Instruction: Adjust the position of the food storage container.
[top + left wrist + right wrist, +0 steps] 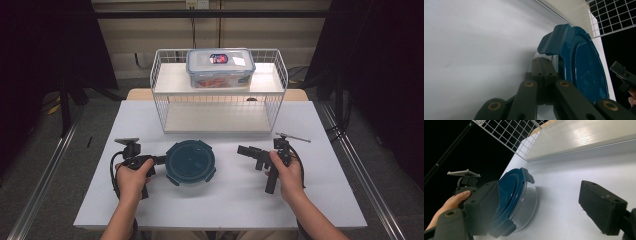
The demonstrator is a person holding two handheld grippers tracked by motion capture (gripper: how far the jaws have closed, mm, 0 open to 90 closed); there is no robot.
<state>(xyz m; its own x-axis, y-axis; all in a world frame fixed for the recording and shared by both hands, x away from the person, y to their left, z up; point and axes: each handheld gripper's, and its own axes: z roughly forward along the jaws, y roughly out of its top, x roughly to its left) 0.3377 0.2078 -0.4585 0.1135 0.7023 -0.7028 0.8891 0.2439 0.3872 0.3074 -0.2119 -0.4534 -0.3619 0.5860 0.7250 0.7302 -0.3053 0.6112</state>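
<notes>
A round container [190,162] with a dark blue clip-on lid is seen on the white table [320,200], between the 2 claws. The left claw [159,160] is held just beside the container's left edge; in the left gripper view its 2 jaws are pressed together with nothing between them, their tips right at the clear wall of the container [574,62], under a raised lid clip. Whether the tips actually touch the wall cannot be told.

The right claw [245,150] is held to the right of the container, near it but apart, pointing toward it. In the right gripper view its 2 pads [602,207] are set wide apart, and nothing is gripped; the container [516,202] is seen ahead of the claw, toward its left pad.

Beyond both claws a white wire rack [220,90] is stood at the table's far side. On its upper shelf a rectangular clear box [220,67] with a blue-rimmed lid is placed.
</notes>
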